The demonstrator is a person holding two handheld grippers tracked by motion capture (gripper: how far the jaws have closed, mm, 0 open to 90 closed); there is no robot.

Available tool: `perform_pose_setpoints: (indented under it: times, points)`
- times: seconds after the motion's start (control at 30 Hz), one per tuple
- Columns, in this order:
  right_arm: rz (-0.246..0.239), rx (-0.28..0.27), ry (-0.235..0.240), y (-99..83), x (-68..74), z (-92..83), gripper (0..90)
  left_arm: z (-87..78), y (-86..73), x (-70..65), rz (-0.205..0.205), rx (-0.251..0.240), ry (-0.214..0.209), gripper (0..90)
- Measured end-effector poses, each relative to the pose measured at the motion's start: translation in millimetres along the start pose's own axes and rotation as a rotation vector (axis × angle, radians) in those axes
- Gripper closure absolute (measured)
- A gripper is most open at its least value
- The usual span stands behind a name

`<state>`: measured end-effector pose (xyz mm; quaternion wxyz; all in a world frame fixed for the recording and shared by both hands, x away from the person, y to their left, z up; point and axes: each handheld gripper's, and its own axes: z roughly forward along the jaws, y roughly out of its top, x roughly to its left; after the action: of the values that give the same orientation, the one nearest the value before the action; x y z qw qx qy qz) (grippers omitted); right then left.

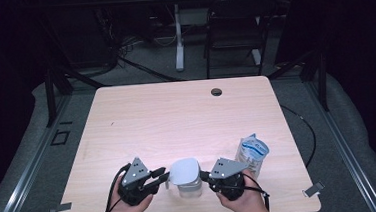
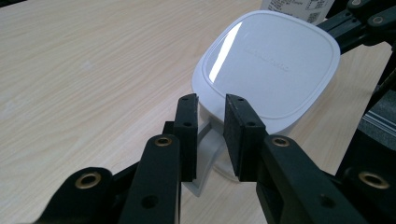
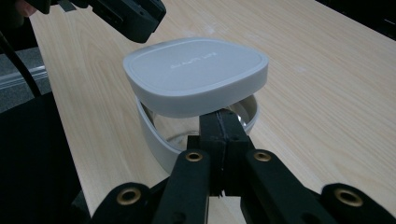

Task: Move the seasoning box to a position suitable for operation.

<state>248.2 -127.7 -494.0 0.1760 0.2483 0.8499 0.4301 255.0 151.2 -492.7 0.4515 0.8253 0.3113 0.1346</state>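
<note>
**Mia:** What are the left tongs (image 2: 210,135) doing?

**Ben:** They are open a little bit. A thin clear tab (image 2: 205,140) on the side of the jug sits in the gap between the two black pads, and I can see space on both sides of it. So they are not squeezing it.

**Mia:** And the right tongs (image 3: 223,135)?

**Ben:** Those are shut tight. The two pads are pressed flat together, right at the rim of the jug (image 3: 196,126), just under its lid. They seem to pinch the rim, but the spot is hidden by the pads, so I cannot tell for sure.

**Mia:** Where is the jug?

**Ben:** It stands on the worktop (image 1: 176,117), near the front edge, right between the two tongs. From the high view the left tongs (image 1: 162,176) come at it from one side and the right tongs (image 1: 204,175) from the other side.

**Mia:** What does it look like?

**Ben:** It is clear at the bottom with a white band, and it has a white lid (image 2: 271,65) with round corners on top. The lid sits tipped, not flat.

**Mia:** Is there any writing?

**Ben:** Yes, small raised letters on the lid, but they are too faint to read. Just beside the right hand (image 1: 242,200) stands a blue and white pouch (image 1: 252,153). It has print on it too, but it is too small to read.
</note>
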Motion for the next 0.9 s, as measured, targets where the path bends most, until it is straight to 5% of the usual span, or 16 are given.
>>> perform_pose_setpoints:
  times: [0.57,0.9]
  points:
    - [0.007,-0.027,0.013,6.6,2.6,0.8,90.0,-0.8,-17.7,11.2,-0.029,0.039,0.02,73.4]
    - [0.002,-0.034,0.017,11.4,5.3,-0.9,90.0,-9.2,-11.5,5.3,-0.02,0.008,0.009,70.1]
